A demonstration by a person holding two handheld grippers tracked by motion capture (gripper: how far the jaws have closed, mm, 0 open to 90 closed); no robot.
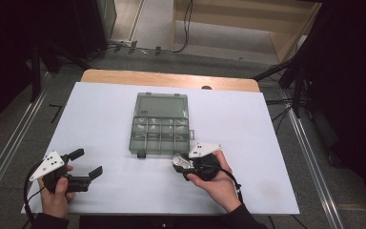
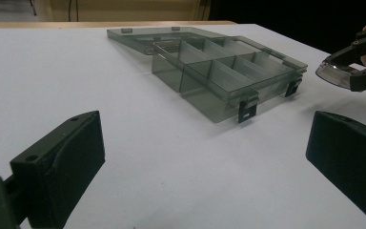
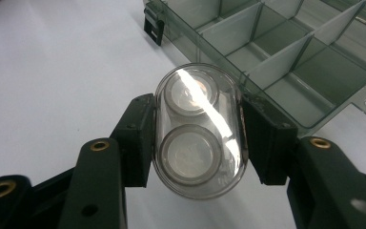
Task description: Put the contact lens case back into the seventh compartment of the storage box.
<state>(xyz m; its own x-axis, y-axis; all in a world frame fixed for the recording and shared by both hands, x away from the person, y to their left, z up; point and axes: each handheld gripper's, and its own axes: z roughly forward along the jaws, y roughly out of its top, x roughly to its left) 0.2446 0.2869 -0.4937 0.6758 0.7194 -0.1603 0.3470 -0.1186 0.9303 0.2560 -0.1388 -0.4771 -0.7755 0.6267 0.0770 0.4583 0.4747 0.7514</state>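
My right claw [image 3: 198, 136] pinches a clear capsule [image 3: 198, 131] across its width, long axis running away from me toward the open compartment box [image 3: 286, 57] just ahead, while my left claw [image 1: 83, 164], spread and empty, sits well off to the side.

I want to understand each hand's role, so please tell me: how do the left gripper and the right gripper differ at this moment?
The left gripper has its jaws wide open with nothing between them; the right gripper is closed on a clear capsule with two round discs inside. The left gripper is over bare white table, apart from the compartment box; the right gripper is at the box's near edge. Both have black jaws and a grey three-cornered plate.
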